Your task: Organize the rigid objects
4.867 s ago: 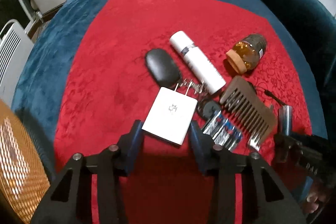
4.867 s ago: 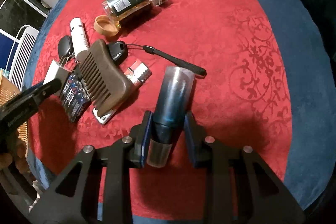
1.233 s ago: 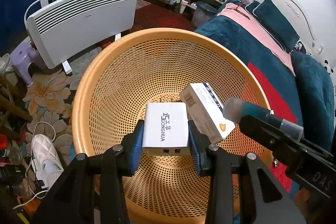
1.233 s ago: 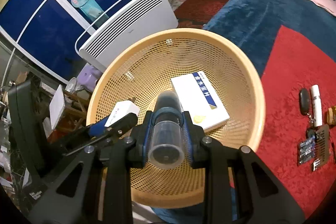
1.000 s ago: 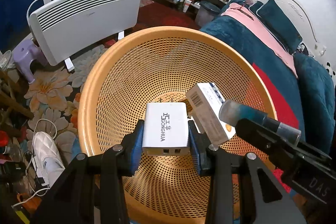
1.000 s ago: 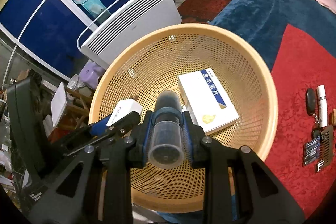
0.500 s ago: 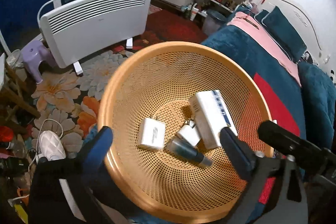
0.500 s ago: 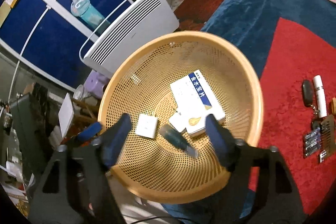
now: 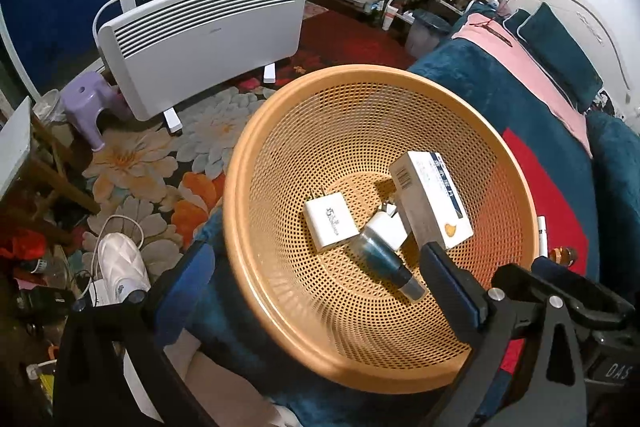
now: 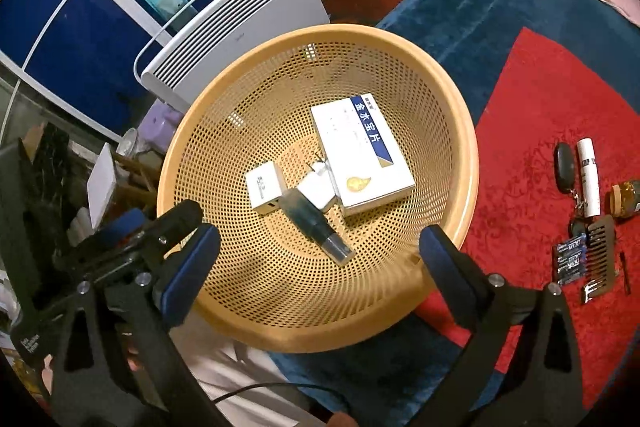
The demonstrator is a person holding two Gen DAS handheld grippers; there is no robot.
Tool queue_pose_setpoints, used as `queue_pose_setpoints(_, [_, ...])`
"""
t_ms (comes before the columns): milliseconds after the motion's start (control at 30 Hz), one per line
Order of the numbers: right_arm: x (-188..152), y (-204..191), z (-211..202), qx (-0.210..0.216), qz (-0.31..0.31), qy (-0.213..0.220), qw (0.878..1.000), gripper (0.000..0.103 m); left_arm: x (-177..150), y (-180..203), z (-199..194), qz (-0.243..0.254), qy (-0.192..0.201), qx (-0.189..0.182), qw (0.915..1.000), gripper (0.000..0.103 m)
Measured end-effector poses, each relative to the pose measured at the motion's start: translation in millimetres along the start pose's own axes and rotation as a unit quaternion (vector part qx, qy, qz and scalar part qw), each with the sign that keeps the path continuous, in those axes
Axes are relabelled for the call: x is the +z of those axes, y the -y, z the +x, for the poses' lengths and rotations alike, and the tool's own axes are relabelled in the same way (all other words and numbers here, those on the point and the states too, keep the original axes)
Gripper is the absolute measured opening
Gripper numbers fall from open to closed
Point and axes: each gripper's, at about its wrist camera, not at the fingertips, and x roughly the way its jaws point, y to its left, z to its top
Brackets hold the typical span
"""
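Above the round orange perforated plastic basket, both grippers hang empty. The left gripper has its fingers spread wide with nothing between them; the right gripper is just finishing opening, its jaws also clear of any object.

Down in the basket's bottom lie a flat white box with a blue stripe, a square white charger with printed lettering, a smaller white plug adapter wedged against the box, and a dark teal cylindrical tube with a clear cap resting across the charger and the adapter.

On the red patterned cloth over the bed, well apart from the basket, more items wait: a white cylindrical tube, a black oval key fob, an amber jar with a cork-coloured lid, a brown wooden comb and a blue pack of batteries.

The step in hand looks like the release into the basket, and it seems done. To finish it well, I would lift both grippers straight clear of the rim with fingers kept apart, then swing toward the cloth for separate items.

The jar is cut by the frame edge, small things under the comb are hard to identify, and the basket's near rim hides what it rests on.
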Motion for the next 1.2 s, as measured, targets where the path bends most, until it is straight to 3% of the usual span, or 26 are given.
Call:
queue_pose_setpoints(367, [-5.2, -0.8, -6.9, -0.013, -0.017, 0.021, 1.000, 0.103, -4.7, 3.5, -1.6, 0.003, -0.004, 0.004, 1.0000, 0.102])
queue_pose_setpoints(667, [-9.9, 2.8, -5.8, -0.015, -0.004, 0.000, 1.000, 0.103, -8.9, 6.6, -5.3, 0.006, -0.002, 0.005, 1.0000, 0.102])
queue_pose_setpoints(1200, [-16.4, 5.2, -15.2, -0.012, -0.005, 0.004, 1.000, 0.103, -14.4, 13.1, -15.7, 0.012, -0.003, 0.007, 0.9999, 0.102])
